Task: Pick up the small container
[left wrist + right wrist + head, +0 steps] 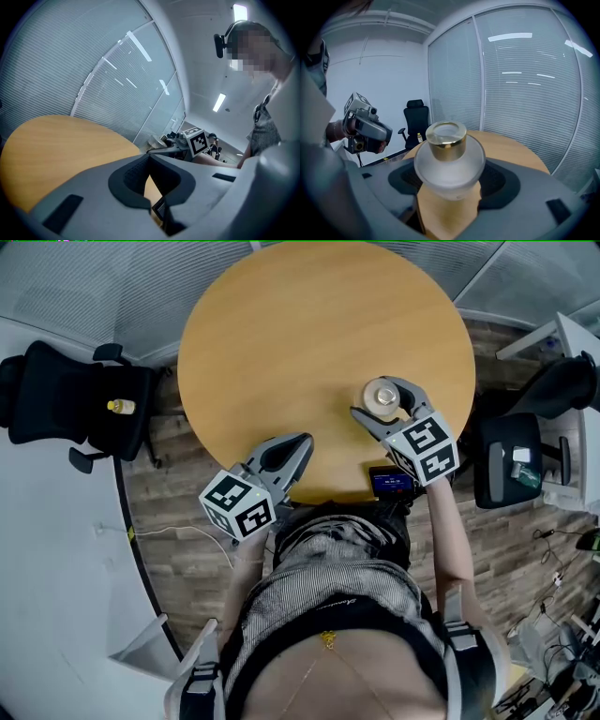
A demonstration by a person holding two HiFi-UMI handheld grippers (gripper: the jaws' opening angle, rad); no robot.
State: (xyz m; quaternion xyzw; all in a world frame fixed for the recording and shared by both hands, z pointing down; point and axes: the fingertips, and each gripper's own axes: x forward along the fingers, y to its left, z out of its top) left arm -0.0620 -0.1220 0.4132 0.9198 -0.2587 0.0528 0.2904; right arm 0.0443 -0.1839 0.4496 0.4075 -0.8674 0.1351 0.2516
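The small container [382, 397] is a frosted glass jar with a gold cap [446, 139], standing near the right side of the round wooden table [309, 343]. My right gripper [384, 396] is shut on the small container, and its dark pads [497, 180] press the jar's round body [450, 171] from both sides. Whether the jar's base still touches the wood I cannot tell. My left gripper [300, 442] hovers over the table's near edge, its jaws together with nothing between them [149, 159]. In the left gripper view the other gripper's marker cube [198, 141] shows far off.
A black office chair [75, 399] with a small yellow bottle [120, 407] on its seat stands left of the table. Another chair [511, 460] and a desk are on the right. A small device with a blue screen [391, 484] sits at the table's near edge. Blinds line the glass walls.
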